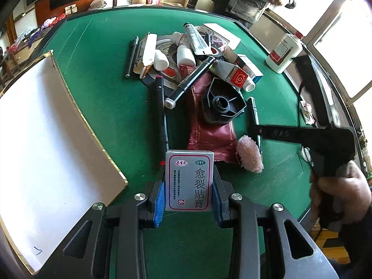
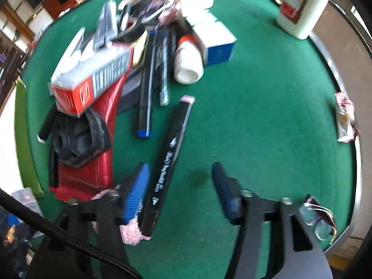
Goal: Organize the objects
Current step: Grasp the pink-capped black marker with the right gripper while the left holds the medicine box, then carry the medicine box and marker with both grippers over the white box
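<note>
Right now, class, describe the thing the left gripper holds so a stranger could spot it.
On the green table, nearer than the heap of pens and bottles, the left gripper clamps a small box between blue pads. It alone is grey with a red border and large black Chinese characters.

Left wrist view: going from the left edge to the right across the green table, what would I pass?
White board → small silver medicine box held in the fingers → fluffy pink roller → white bottle → person's hand.
</note>
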A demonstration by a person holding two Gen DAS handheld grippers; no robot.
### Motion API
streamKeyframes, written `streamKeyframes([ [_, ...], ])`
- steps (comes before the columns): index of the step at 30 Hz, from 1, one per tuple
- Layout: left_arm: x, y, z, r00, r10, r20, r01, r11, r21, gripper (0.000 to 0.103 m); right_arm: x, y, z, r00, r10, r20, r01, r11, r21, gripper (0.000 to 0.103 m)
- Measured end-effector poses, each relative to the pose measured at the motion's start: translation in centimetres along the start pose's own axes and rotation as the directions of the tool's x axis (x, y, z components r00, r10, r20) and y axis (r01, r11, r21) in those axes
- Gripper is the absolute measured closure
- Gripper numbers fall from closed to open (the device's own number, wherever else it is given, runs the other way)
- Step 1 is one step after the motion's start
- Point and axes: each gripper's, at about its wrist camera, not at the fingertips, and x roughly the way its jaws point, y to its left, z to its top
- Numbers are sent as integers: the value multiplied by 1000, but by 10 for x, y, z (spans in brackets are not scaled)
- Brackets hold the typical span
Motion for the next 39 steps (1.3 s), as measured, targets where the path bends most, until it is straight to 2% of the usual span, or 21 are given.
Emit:
streamKeyframes([
  [1, -1, 3, -1, 1000, -2, 1, 2, 1000, 2, 74, -2, 5, -3, 999, -29, 31, 30, 999, -27, 69],
  [2, -3, 6, -1, 1000, -7, 1, 7, 1000, 9, 74, -1, 12, -7, 997, -64, 42, 66, 995, -71, 73],
  [3, -5, 8, -1, 1000, -10, 2, 10, 1000, 12, 74, -2, 16, -11, 997, -60, 57, 65, 992, -104, 84],
  [5, -8, 13, -2, 1000, -13, 5, 13, 1000, 28, 74, -3, 19, -18, 995, -76, 69, 84, 989, -123, 91],
  [10, -13, 20, -3, 999, -40, 4, 40, 997, 62, 74, -10, -1, -38, 996, 40, 80, -41, 999, 5, 91],
  [11, -13, 21, -2, 999, -48, 2, 48, 997, 67, 74, -13, -6, -44, 991, 90, 95, -93, 995, 33, 91],
  [13, -11, 23, -1, 998, -62, -2, 62, 995, 72, 74, -18, -11, -57, 989, 97, 108, -105, 991, 77, 91],
  [16, -10, 22, 0, 997, -79, -5, 79, 993, 87, 74, -31, -16, -72, 970, 186, 153, -206, 970, 127, 91],
  [18, -12, 23, 1, 996, -84, 7, 83, 993, 82, 74, -40, -14, -79, 967, 189, 173, -212, 969, 126, 91],
  [20, -14, 26, 3, 996, -90, 19, 88, 994, 68, 74, -55, -4, -77, 954, 236, 187, -260, 959, 113, 90],
  [23, -21, 34, 5, 995, -83, 54, 82, 996, 22, 74, -66, 17, -66, 936, 291, 197, -304, 952, 37, 90],
  [25, -30, 42, 4, 995, -54, 79, 55, 998, -14, 74, -75, 37, -59, 922, 336, 191, -334, 942, -42, 90],
  [28, -45, 58, 2, 994, -13, 112, 21, 997, -68, 74, -79, 65, -48, 895, 412, 172, -390, 909, -148, 90],
  [30, -52, 71, -1, 992, 5, 126, 9, 994, -110, 74, -77, 84, -46, 886, 438, 151, -405, 891, -207, 90],
  [36, -70, 112, -11, 984, 86, 154, -53, 977, -206, 74, -74, 143, -37, 875, 478, 79, -429, 839, -336, 90],
  [39, -77, 130, -14, 981, 107, 161, -66, 969, -239, 74, -69, 174, -30, 876, 479, 56, -423, 820, -386, 90],
])
